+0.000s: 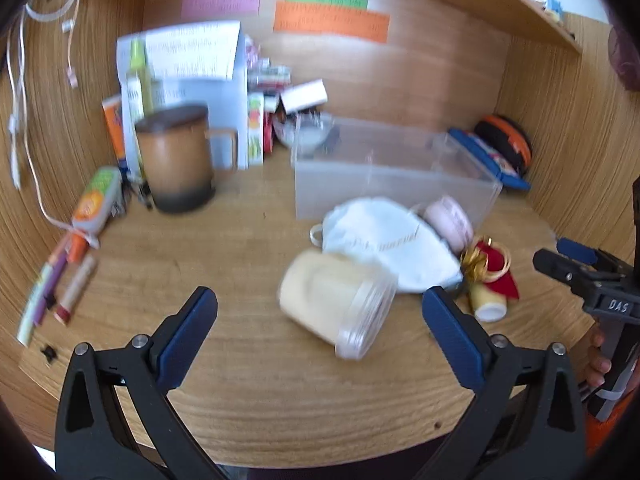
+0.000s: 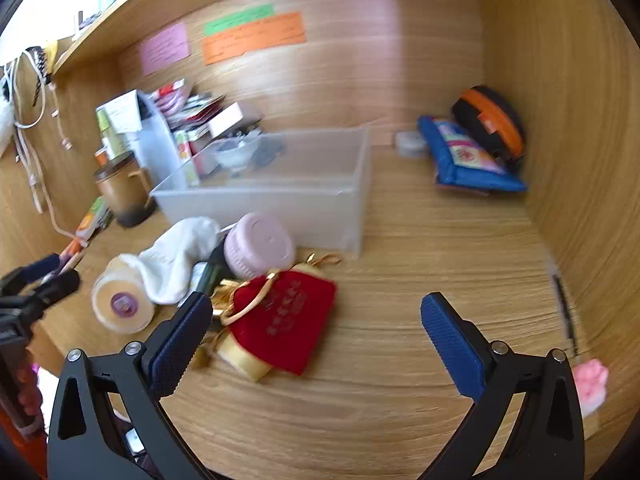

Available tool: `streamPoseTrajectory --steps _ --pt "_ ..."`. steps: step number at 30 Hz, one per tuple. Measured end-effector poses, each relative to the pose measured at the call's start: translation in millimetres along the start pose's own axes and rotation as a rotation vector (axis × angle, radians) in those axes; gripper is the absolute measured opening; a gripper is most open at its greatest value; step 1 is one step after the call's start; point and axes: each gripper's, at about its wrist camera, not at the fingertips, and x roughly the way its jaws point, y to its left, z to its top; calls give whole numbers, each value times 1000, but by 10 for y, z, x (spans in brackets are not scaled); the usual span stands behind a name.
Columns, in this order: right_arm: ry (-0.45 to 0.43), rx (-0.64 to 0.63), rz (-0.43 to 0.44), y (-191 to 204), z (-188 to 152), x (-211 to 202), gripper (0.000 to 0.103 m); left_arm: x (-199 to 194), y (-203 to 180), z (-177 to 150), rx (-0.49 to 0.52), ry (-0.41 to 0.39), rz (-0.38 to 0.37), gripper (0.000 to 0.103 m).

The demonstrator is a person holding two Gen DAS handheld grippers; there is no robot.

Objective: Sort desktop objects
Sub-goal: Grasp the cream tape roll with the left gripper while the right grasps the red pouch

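Both tongs hang over the desk (image 1: pixel 240 248) with jaws wide apart, gripping nothing: the left gripper (image 1: pixel 320 312) frames a toppled jar (image 1: pixel 336 304) mid-desk; the right gripper (image 2: pixel 316 320) stands beside a red pouch (image 2: pixel 288 316).

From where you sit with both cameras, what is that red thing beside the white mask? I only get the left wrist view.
Observer: A red pouch with gold lettering on its face, lying flat on the desk.
Operator: Is there anything further right, past my picture's edge?
Observer: Yes, a dark pen lies near the desk's right side.
Operator: And the other tool's jaws?
Observer: The right gripper has its jaws wide open, gripping nothing.
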Motion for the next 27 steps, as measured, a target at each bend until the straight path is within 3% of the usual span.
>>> streamPoseTrajectory --steps 5,11,18,22,24,27 --pt "44 -33 31 117 -51 83 103 174 -94 -52 34 63 -41 103" --pt "104 -74 11 199 -87 259 103 506 9 119 20 136 -21 103" --pt "168 -54 31 197 -40 521 103 691 29 234 14 172 -101 103" --pt "177 -61 -21 210 -4 647 103 708 82 257 38 171 -127 103" --pt "172 -59 -22 201 7 661 99 732 91 285 48 170 -140 103" --pt "182 -42 13 180 9 686 87 767 106 280 58 174 -152 103"
